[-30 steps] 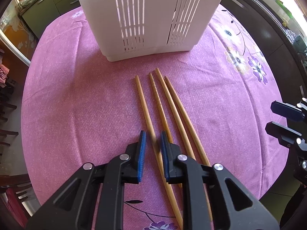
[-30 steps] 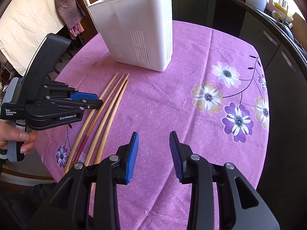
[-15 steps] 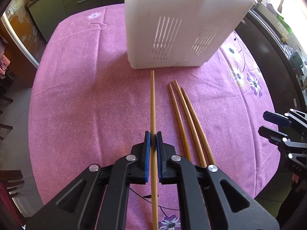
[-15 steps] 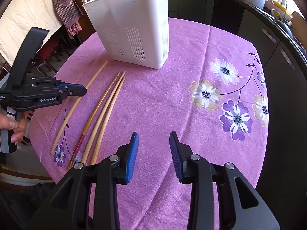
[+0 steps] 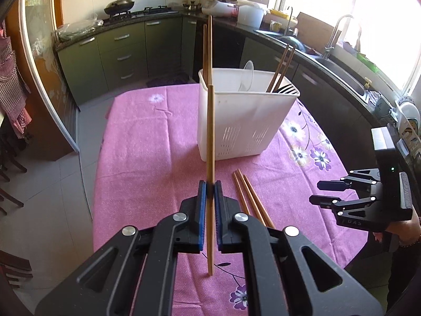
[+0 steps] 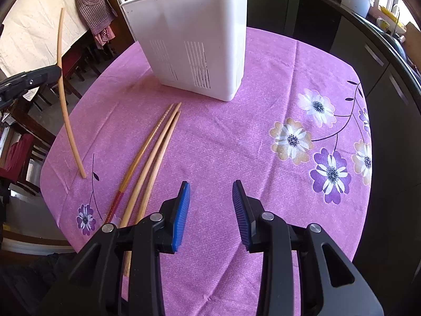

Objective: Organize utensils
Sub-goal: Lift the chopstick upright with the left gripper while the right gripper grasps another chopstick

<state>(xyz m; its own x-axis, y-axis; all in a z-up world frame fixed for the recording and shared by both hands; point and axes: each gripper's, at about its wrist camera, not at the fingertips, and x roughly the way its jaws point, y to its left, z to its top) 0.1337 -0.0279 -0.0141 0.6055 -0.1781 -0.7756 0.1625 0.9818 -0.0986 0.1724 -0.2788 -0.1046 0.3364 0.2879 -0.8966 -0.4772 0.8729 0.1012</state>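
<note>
Only one marking is showing legibly: the pale letters "DAS" are standing on the black body of the right hand-held gripper [image 5: 314, 191], seen from the left wrist camera. Nothing else is reading clearly.

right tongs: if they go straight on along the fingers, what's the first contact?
Probably bare cloth: the right tongs stand open, angled down at the purple flowered tablecloth. The three wooden chopsticks lie left of that line; the white slotted plastic utensil holder sits farther on. Depth unclear.
</note>
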